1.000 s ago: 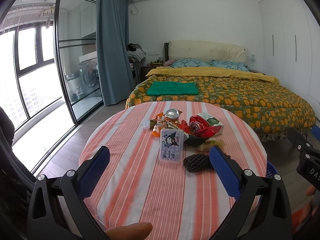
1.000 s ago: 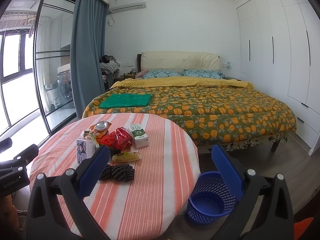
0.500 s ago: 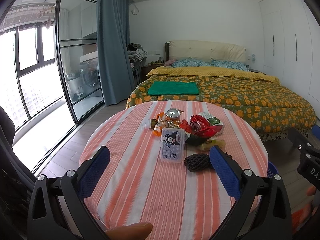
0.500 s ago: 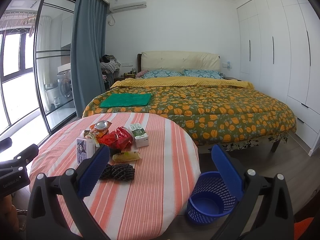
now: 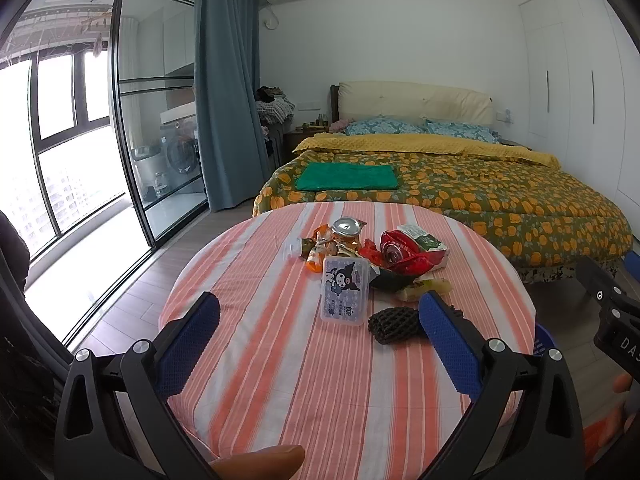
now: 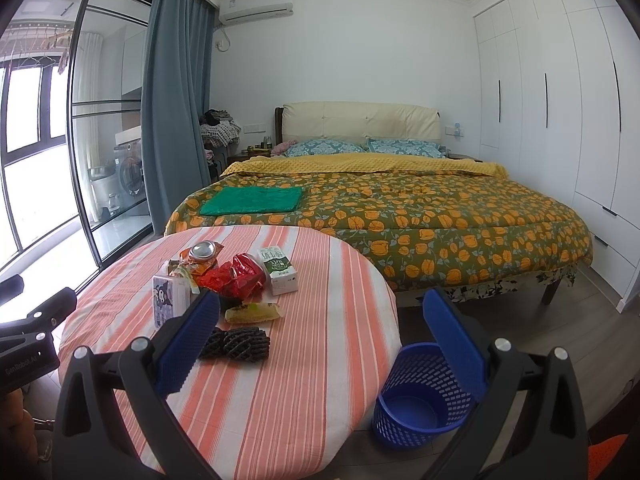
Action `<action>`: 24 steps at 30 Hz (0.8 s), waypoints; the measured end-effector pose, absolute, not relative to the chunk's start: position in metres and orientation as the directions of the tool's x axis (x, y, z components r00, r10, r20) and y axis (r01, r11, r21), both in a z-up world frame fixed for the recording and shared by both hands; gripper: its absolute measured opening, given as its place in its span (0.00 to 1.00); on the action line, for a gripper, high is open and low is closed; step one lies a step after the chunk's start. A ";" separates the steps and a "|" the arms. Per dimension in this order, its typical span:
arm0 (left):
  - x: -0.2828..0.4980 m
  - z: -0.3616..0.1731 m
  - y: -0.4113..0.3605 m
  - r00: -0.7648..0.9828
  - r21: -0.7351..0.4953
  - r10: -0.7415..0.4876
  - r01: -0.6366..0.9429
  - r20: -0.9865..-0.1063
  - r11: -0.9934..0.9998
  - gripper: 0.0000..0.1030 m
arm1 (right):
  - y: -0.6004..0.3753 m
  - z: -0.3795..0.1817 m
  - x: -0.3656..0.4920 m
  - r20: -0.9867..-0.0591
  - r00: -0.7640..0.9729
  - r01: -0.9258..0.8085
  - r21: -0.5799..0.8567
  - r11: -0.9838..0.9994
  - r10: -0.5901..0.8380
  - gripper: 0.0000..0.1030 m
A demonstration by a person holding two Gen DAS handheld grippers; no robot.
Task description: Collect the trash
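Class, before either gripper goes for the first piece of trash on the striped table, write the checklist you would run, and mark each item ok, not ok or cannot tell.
1. Left gripper open and empty: ok.
2. Right gripper open and empty: ok.
3. Blue mesh basket upright on the floor beside the table, mouth unobstructed: ok.
4. Nearest trash, the black foam net, lies apart from the pile, free to grip: ok.
5. Milk carton is empty: cannot tell.
6. Trash already in the basket: not ok, no trash shows inside.
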State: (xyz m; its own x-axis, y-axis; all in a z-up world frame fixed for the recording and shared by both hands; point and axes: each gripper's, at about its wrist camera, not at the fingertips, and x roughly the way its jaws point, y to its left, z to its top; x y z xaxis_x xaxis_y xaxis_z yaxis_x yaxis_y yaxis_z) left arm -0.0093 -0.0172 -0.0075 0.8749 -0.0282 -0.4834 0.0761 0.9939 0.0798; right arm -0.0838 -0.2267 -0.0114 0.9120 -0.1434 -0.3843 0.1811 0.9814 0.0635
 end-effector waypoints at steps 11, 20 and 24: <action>-0.006 -0.008 -0.013 0.877 0.075 -0.033 0.079 -0.479 0.994 0.96 | -0.226 -0.012 -0.084 -0.386 0.911 0.182 0.063 0.981 -0.144 0.96; 0.003 -0.042 -0.010 0.867 0.172 0.011 0.086 -0.498 0.981 0.96 | -0.226 -0.026 -0.079 -0.415 0.900 0.171 0.055 0.984 -0.134 0.96; 0.019 -0.080 -0.006 0.807 0.200 0.043 0.094 -0.588 0.975 0.96 | -0.225 -0.035 -0.078 -0.432 0.892 0.169 0.049 0.984 -0.132 0.96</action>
State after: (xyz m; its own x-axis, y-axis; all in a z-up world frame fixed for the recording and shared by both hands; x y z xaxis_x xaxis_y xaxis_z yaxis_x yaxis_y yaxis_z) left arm 0.0190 -0.0063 -0.0802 0.8075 0.0427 -0.5884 0.0941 0.9753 0.2000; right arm -0.0777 -0.2254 -0.0353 0.8920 -0.1317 -0.4323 0.1690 0.9844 0.0489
